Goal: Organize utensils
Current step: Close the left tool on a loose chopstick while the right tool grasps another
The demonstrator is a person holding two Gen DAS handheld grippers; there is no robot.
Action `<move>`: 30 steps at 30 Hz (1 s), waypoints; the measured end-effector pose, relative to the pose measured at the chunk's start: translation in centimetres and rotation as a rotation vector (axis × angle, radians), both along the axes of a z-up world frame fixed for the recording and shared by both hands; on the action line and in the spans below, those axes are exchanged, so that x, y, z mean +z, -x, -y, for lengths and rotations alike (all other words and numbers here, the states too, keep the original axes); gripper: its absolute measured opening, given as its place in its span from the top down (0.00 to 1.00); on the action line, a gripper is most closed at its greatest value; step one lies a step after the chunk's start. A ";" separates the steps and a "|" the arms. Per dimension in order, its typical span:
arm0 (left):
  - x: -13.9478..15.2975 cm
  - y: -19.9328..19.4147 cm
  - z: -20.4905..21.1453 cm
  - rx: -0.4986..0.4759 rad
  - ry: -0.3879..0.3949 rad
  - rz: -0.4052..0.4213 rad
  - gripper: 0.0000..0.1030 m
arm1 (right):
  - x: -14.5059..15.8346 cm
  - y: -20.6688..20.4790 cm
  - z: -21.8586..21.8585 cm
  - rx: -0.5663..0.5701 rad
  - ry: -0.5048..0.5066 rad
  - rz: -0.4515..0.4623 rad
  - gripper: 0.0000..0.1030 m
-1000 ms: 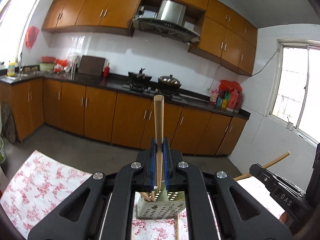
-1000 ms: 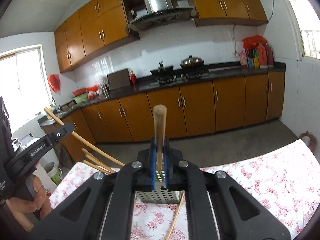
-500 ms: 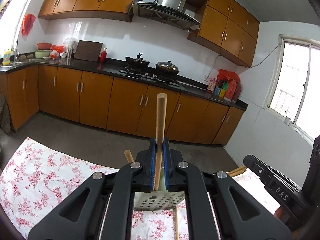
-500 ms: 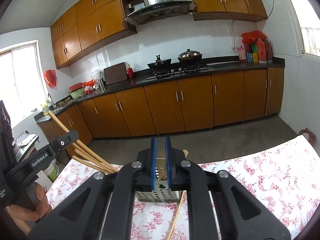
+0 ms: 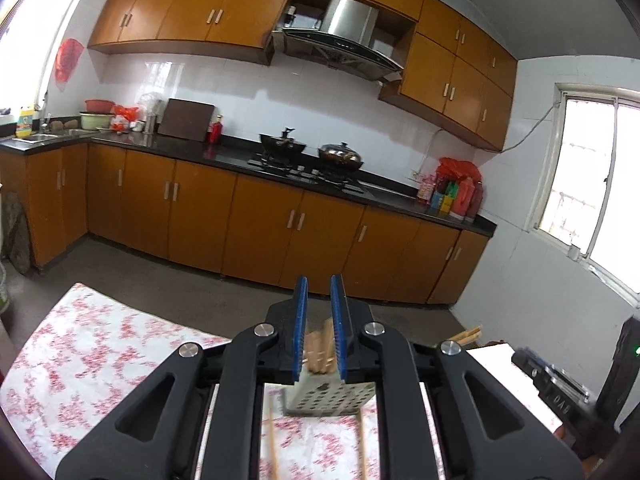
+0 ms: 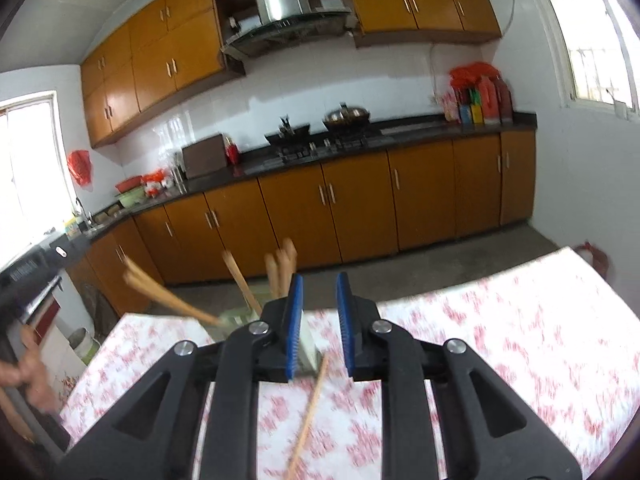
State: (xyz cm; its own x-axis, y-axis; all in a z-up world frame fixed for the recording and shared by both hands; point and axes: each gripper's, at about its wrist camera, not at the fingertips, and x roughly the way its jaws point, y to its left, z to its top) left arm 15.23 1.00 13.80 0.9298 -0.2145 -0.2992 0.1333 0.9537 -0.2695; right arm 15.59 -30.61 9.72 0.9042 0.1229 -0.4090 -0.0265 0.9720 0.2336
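Both grippers have let go since a second ago: left gripper [image 5: 319, 332] and right gripper [image 6: 319, 320] now show jaws parted and empty. Wooden chopsticks [image 6: 282, 266] stand in the perforated metal holder [image 5: 332, 398] on the floral tablecloth [image 6: 500, 332] covering the surface. One loose chopstick [image 6: 310, 412] lies on the cloth, just in front of the holder.

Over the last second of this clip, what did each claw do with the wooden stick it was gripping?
Both let go. The left claw, shut on a stick a second ago, is now open, with wooden chopsticks standing in the perforated metal holder beyond it. The right claw released half a second earlier and has opened wider. A loose wooden chopstick remains on the floral tablecloth.
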 end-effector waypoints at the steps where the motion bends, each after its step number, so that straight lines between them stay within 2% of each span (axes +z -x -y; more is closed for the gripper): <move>1: -0.4 0.3 -0.4 0.011 -0.008 -0.006 0.87 | -1.2 0.1 0.2 -0.001 -0.006 -0.030 0.82; 4: -2.2 0.8 -1.5 0.048 -0.052 -0.040 0.86 | -4.8 0.2 0.2 -0.006 -0.010 -0.117 0.82; 5: -2.8 0.9 -1.8 0.058 -0.066 -0.052 0.82 | -5.9 0.2 0.0 -0.004 -0.007 -0.145 0.82; 6: -3.9 0.9 -2.3 0.076 -0.089 -0.075 0.78 | -7.5 0.2 -0.4 0.006 -0.005 -0.183 0.81; 9: -7.4 0.5 -3.5 0.111 -0.144 -0.162 0.77 | -10.8 0.5 -2.3 0.036 0.016 -0.251 0.80; 15: -13.3 0.4 -5.0 0.110 -0.157 -0.325 0.76 | -16.4 0.7 -7.1 0.136 0.034 -0.391 0.77; 19: -15.5 0.7 -5.4 0.093 -0.130 -0.382 0.76 | -18.4 0.6 -8.9 0.163 0.060 -0.436 0.77; 25: -16.8 1.0 -4.5 0.062 -0.136 -0.404 0.72 | -19.7 0.0 -10.0 0.149 0.110 -0.468 0.77; 29: -17.6 0.9 -3.9 0.045 -0.136 -0.420 0.72 | -19.9 0.0 -10.3 0.139 0.158 -0.452 0.81; 30: -17.7 0.8 -3.7 0.041 -0.136 -0.425 0.72 | -19.9 0.0 -10.3 0.133 0.169 -0.449 0.84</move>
State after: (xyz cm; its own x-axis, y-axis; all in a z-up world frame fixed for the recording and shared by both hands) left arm 14.42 4.73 -3.91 0.7252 -0.1125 -0.6793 -0.0003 0.9865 -0.1637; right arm 15.63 -20.35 -10.15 0.6155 0.1241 -0.7783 -0.0860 0.9922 0.0902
